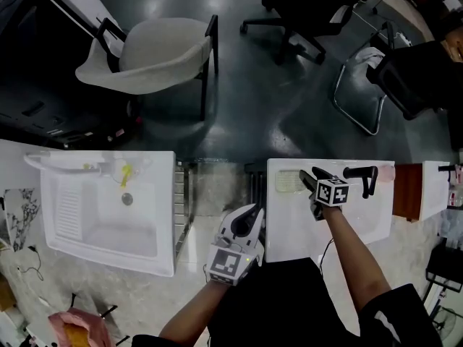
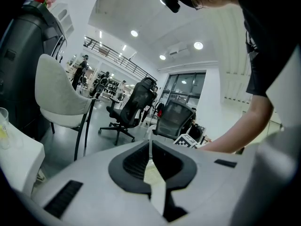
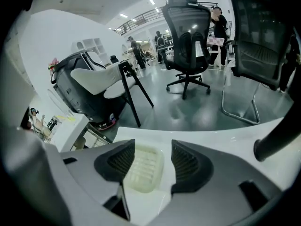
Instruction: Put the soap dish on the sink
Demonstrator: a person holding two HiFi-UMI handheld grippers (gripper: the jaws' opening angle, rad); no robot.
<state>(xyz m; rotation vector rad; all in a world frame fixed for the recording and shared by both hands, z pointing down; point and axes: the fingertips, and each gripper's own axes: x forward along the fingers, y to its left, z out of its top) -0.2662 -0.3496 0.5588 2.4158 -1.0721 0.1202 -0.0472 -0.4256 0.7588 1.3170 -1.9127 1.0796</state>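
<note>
I count two white, glossy rectangular sinks side by side below me, and one soap dish. The soap dish (image 3: 145, 169) is a pale cream, slightly translucent rounded rectangle with raised ribs across its floor, and nothing lies in it. It sits flat on the far left corner of the right sink (image 1: 362, 219), on the smooth white ledge, well left of the black tap (image 1: 359, 172).

My right hand-held gripper (image 3: 151, 149) points down at that corner with its jaws spread wide. The dish lies between the black ribbed pads, and neither pad presses on it.

My left hand-held gripper (image 2: 150, 145) hangs near the gap between the two sinks, its jaws brought together with nothing in them.

The left sink (image 1: 108, 226) has a deep square basin with a round drain (image 1: 127, 199) and a ribbed draining panel on its left.

On the dark polished floor beyond stand three chairs: a beige shell chair (image 1: 148, 53), a black swivel office chair (image 1: 289, 13) and a black chair on a bent metal tube frame (image 1: 372, 85).
</note>
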